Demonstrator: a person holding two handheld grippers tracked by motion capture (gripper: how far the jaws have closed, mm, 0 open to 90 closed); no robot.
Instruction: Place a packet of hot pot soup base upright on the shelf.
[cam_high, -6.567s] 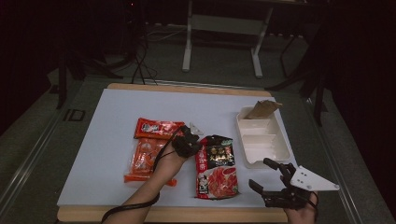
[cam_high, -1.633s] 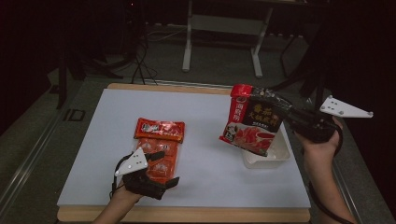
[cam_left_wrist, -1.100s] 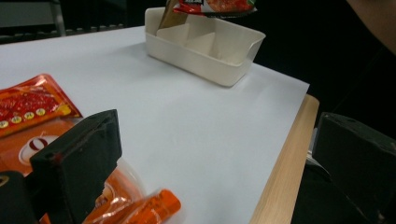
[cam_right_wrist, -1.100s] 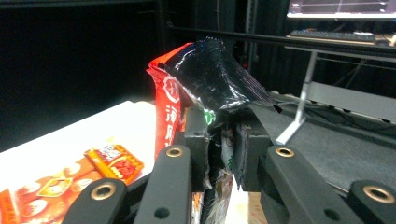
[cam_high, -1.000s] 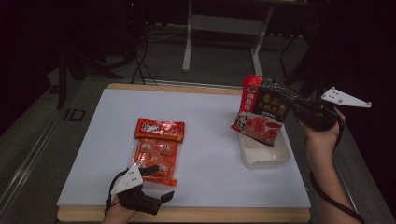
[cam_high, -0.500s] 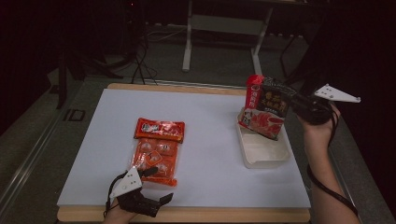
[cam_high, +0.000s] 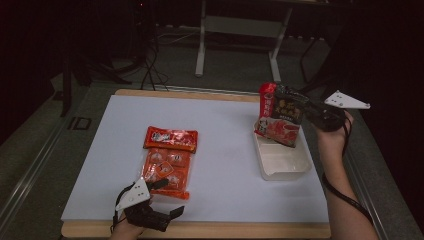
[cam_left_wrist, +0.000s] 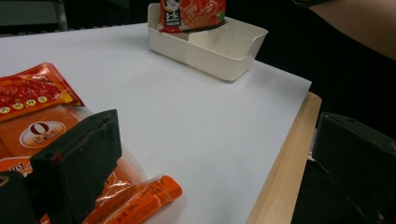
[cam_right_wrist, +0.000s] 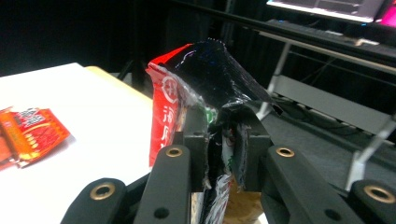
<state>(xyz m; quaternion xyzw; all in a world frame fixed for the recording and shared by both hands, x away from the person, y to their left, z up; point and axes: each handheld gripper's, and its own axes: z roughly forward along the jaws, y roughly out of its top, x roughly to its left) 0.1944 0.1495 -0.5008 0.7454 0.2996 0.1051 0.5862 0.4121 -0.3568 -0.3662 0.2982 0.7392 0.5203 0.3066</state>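
My right gripper (cam_high: 309, 111) pinches the red pouch (cam_high: 279, 116) upright to stand it in the tray (cam_high: 281, 163) by the desk's right edge; my left gripper (cam_high: 161, 200) waits open.

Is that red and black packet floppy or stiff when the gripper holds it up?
Probably floppy: the red and black packet creases and folds where the right gripper pinches it. It likely feels light, since it hangs from one edge over the white tray. Its glossy film may be slippery.

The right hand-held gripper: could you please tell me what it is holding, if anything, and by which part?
The right hand-held gripper is clamped on the red-and-black glossy plastic food packet, pinching its crumpled edge near the upper end.
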